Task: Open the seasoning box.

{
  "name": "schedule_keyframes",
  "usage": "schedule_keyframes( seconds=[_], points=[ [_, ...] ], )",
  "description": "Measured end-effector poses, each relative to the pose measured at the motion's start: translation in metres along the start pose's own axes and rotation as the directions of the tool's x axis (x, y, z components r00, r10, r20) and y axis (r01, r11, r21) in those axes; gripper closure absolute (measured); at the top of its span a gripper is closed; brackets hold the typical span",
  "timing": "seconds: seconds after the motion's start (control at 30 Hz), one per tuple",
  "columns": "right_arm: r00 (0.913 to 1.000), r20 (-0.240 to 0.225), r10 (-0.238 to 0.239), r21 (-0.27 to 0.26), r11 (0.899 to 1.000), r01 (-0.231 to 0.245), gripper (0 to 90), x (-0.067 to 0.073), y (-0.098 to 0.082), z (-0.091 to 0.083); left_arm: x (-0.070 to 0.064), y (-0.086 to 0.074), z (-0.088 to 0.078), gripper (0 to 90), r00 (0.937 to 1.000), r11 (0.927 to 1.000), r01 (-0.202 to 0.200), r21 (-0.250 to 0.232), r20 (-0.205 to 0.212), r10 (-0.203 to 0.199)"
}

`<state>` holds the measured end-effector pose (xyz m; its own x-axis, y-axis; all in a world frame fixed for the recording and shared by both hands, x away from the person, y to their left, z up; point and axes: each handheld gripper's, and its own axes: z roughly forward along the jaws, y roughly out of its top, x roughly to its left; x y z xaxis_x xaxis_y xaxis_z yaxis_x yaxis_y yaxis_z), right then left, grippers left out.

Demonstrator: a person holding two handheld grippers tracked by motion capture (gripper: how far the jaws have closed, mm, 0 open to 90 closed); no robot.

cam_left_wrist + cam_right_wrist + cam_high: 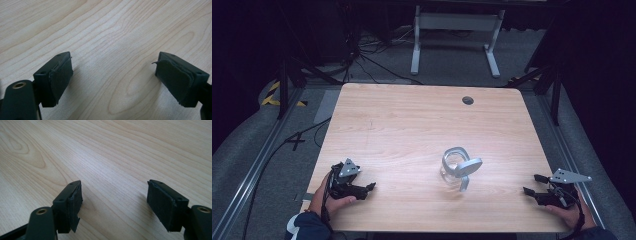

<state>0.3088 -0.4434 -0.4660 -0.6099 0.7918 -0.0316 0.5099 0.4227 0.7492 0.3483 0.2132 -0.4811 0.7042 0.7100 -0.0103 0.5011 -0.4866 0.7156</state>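
One clear glass jar (453,167) sits on the wooden table (412,125), a little right of centre and toward our side, with a pale grey clip-on lid (468,166) tilted across its rim and a handle or latch hanging down its near side. We cannot tell whether that lid is seated or just resting. The left gripper (371,187) lies near the table's front-left, well apart from the jar, its jaws spread with bare wood between the pads (61,75). The right gripper (532,184) rests near the front-right edge, likewise wide apart and empty, as the right gripper view shows between its pads (161,202). We judge the risks to be these: glass is smooth, so a pinch on the wall could slip; a grab at the loose-looking lid alone could tip the jar; and a one-sided push could slide it across the table.
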Motion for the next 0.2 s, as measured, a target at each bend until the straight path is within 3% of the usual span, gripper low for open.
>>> schedule_keyframes(
  seconds=[0.2],
  points=[
    [1.0,0.0,0.0,0.0,1.0,0.0,28.3,0.0,0.0,0.0,-0.0004,-0.0001,-0.0001,14.5,0.9999,0.9999,0.013,0.004,0.001,-0.013]
  ],
)
